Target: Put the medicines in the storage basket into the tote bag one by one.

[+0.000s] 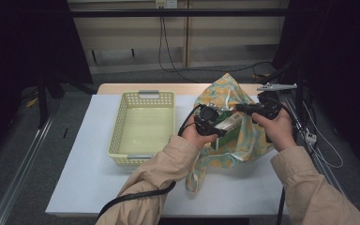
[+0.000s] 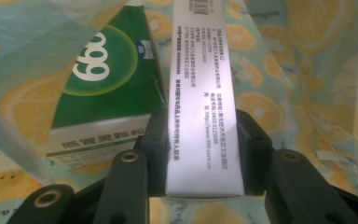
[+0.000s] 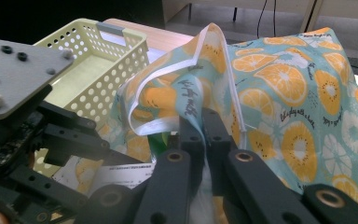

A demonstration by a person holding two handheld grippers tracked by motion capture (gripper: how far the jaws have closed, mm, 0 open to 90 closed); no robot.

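- Two grippers work at the mouth of a fabric bag [image 1: 243, 136] printed with orange and kiwi slices, right of centre in the high view; an empty yellow basket [image 1: 143, 96] sits to its left, on the white table [image 1: 89, 154].
- The left gripper [image 2: 200, 154] is clamped on a narrow silver-white box [image 2: 200, 93]. In the left gripper view the jaws press on its two long sides near the bottom end, and its long axis runs straight up the frame, away from the claw and into the bag.
- A green box [image 2: 107, 88] lies just beside the silver one, at upper left of that view, resting on the bag's lining.
- The right gripper [image 3: 204, 140] has its jaws together on the bag's fabric (a fold near the white-piped edge [image 3: 168, 74], centre of the right gripper view), holding the mouth up and open. The left gripper's body shows at lower left there.
- Judged from this, the coming move turns on the basket lying left of the left gripper, which is the nearer hand to it. Whether the box is going in or coming out cannot be told.
- Writing: the green box bears "999" in white, seen upside down, with Chinese characters on its pale side. The silver box carries a barcode, columns of Chinese text, a phone number too fine to read reliably, and "http://www.999.com.cn".
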